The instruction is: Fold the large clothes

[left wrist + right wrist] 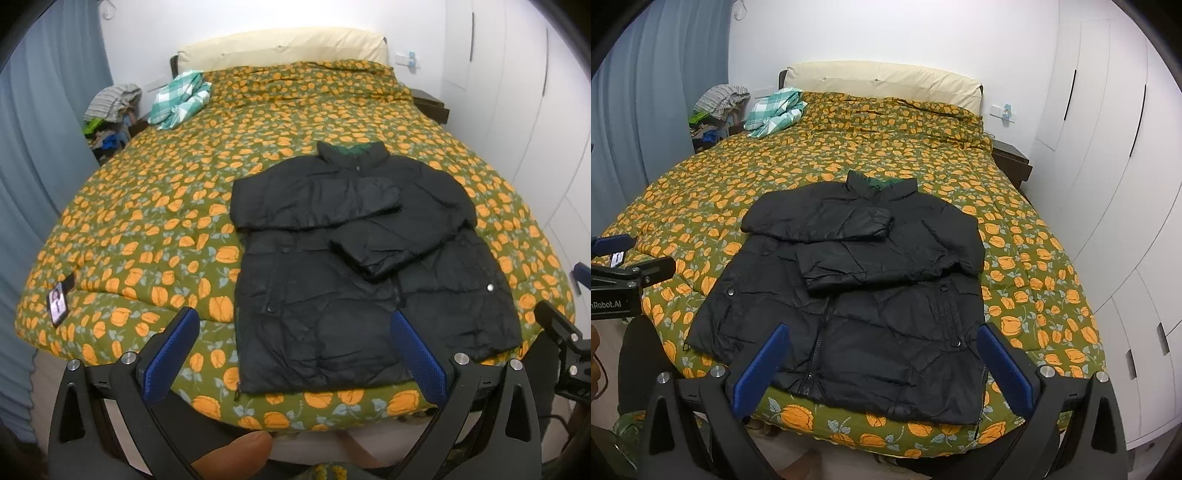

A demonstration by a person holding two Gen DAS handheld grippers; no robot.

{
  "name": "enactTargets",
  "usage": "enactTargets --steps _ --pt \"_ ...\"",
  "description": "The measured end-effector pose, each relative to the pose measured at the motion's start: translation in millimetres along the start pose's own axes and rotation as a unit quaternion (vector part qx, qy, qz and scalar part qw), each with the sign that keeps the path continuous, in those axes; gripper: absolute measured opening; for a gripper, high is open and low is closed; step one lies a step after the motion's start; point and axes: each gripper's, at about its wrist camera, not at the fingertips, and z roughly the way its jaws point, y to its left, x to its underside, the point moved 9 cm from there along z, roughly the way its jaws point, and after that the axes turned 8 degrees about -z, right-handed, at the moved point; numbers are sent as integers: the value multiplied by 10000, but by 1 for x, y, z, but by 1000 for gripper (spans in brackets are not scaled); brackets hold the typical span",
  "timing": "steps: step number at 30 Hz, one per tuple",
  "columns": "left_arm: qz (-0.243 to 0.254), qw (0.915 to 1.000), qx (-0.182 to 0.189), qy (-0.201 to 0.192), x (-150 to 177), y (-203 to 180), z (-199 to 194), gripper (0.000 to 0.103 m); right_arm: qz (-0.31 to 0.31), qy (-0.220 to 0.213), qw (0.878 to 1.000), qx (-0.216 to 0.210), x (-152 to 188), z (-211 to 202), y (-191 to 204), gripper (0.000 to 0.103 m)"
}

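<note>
A black puffer jacket [354,266] [857,291] lies flat, front up, near the foot of a bed, collar toward the headboard. Both sleeves are folded across its chest, one above the other. My left gripper [295,332] hangs open above the jacket's hem at its left half, nothing between its blue pads [173,354]. My right gripper [882,350] is open too, above the hem's right half, with nothing between its blue pads [1004,365]. Each gripper's black frame shows at the edge of the other view.
The bed carries a green quilt [155,206] [701,192] with orange flowers. A teal checked cloth [181,99] [775,110] lies bunched near the cream headboard [882,81]. A small card [58,302] lies at the quilt's left edge. White wardrobes [1115,192] stand right, blue curtains [33,155] left.
</note>
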Motion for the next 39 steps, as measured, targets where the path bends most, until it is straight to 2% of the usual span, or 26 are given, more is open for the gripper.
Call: enactTargets --steps 14,25,33,37,39 --pt "-42 10000 73 35 0 -2 0 103 48 11 9998 -217 0 1 2 103" --pt "29 9999 116 -57 0 -6 -3 103 100 -31 9998 -165 -2 -3 0 103" --pt "26 9999 143 -62 0 -7 -2 103 107 -130 9991 -378 -6 -4 6 103" --pt "30 9998 174 -87 0 -7 -1 103 195 -88 9994 -288 -6 -5 1 103" --pt "51 9998 210 -51 1 -8 0 103 175 45 9998 -75 -3 -3 -3 103"
